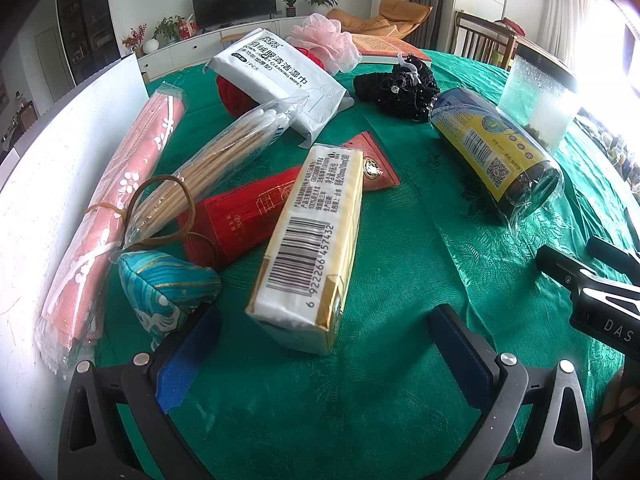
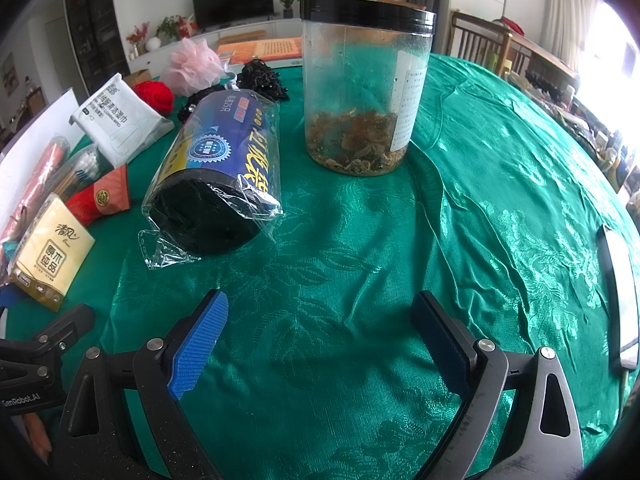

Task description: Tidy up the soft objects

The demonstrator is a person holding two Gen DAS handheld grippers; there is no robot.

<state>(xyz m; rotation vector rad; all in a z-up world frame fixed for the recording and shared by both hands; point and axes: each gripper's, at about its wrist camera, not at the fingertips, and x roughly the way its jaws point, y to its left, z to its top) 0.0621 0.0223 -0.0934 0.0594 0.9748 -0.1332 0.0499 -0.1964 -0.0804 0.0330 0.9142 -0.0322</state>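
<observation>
My left gripper is open, just in front of a cream tissue pack, which lies partly between the fingertips. A teal brocade pouch touches the left finger. Behind lie a red packet, bagged cotton swabs, a pink mask pack, a white wipes pack, red yarn, a pink bath puff and a black lace item. My right gripper is open and empty above the green cloth, in front of a roll of black bags.
A green tablecloth covers the round table. A clear jar with a black lid stands behind the bag roll. A white board stands at the left. A book lies at the back. A phone-like object lies at the right edge.
</observation>
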